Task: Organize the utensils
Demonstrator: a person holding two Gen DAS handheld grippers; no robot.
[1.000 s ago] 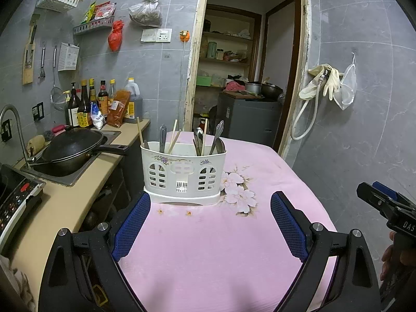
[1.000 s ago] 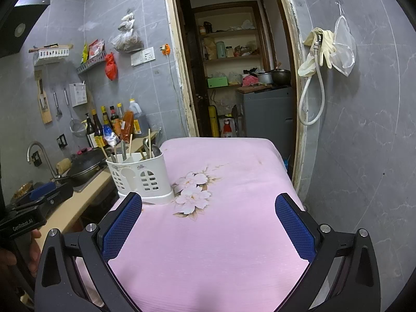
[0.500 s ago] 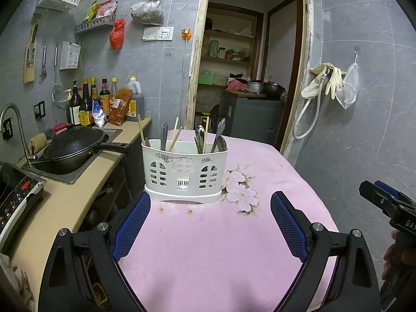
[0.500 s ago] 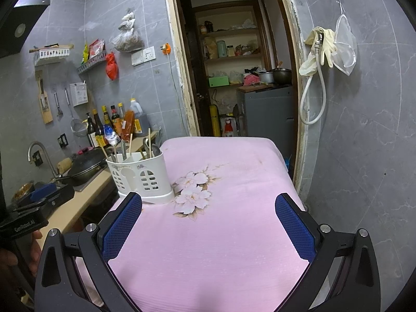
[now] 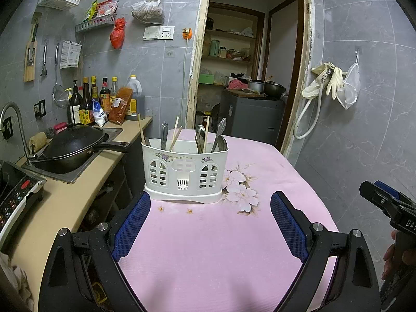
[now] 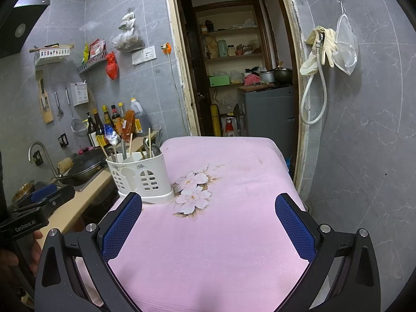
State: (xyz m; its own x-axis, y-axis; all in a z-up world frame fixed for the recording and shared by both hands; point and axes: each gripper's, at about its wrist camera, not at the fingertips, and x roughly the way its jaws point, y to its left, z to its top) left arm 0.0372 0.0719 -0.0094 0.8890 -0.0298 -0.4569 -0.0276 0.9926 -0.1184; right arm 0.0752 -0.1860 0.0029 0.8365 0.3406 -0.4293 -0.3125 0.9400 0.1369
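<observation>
A white plastic utensil caddy (image 5: 185, 174) (image 6: 141, 178) stands on the pink tablecloth (image 5: 221, 247) near the table's left edge. Spoons (image 5: 200, 134), a fork and wooden chopsticks (image 5: 176, 134) stick up from its compartments. My left gripper (image 5: 210, 209) is open and empty, just short of the caddy. My right gripper (image 6: 208, 214) is open too, over the cloth to the caddy's right, holding nothing. Each gripper's body shows at the edge of the other's view, a hand under it.
A counter (image 5: 65, 197) runs along the left with a black wok (image 5: 74, 144) in the sink, a tap, an induction cooker (image 5: 15, 192) and sauce bottles (image 5: 91, 101). An open doorway (image 5: 247, 78) lies behind the table. Gloves and a hose (image 6: 317, 78) hang on the right wall.
Both views have barely shifted; the left gripper has edged slightly. Both stay open and empty, and the caddy has not moved.
</observation>
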